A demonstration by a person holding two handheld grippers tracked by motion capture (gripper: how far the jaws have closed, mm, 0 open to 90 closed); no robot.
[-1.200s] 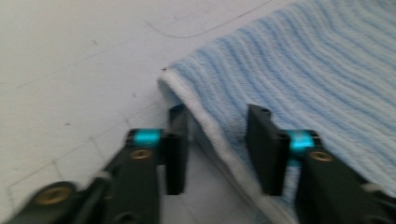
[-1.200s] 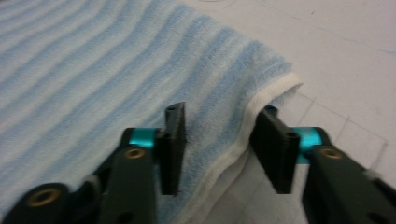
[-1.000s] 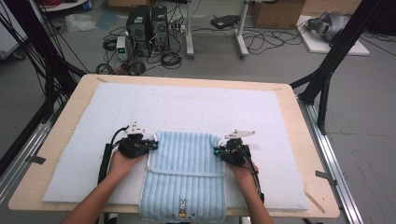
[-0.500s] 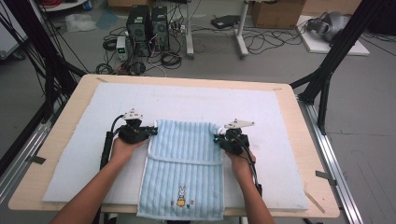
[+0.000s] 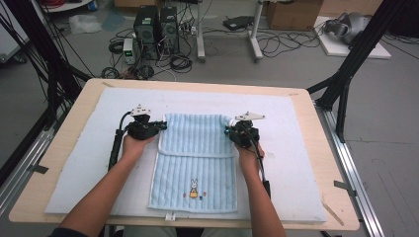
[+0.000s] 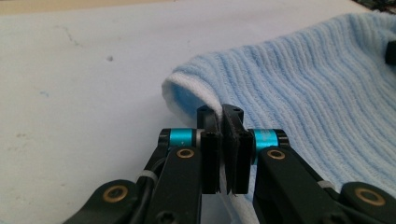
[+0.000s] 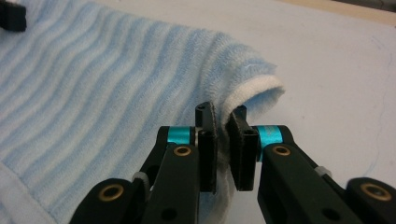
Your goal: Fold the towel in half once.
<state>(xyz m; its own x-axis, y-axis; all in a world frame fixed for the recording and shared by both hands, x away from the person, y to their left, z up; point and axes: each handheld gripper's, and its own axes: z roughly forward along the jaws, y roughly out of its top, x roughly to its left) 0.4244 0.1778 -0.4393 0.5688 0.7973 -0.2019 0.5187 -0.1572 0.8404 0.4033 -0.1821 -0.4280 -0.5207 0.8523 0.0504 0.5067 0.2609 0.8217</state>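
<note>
Nearest the person, two forearms enter from the lower edge of the high view. Ahead of them lies a light blue ribbed towel (image 5: 197,163), spread on a white mat (image 5: 89,168) that covers a wooden table (image 5: 29,207). The towel's near part lies flat, with a small rabbit motif (image 5: 193,188) close to its near hem. Its far part is doubled back over itself, so that a white hem runs across the middle.

The left gripper (image 5: 159,126) grips the left corner of the folded edge. In the left gripper view, its jaws (image 6: 226,154) are pressed together on the white edging, and the cloth rises from them in a rounded fold. The right gripper (image 5: 230,131) grips the right corner. In the right gripper view, its jaws (image 7: 223,154) are closed on the towel's thickness, with a narrow gap packed by fabric.

Both held corners are raised slightly off the mat, level with each other.

Beyond the table, on the grey floor, stand two computer towers (image 5: 155,24), loose cables (image 5: 291,42) and a cardboard box (image 5: 291,12).
</note>
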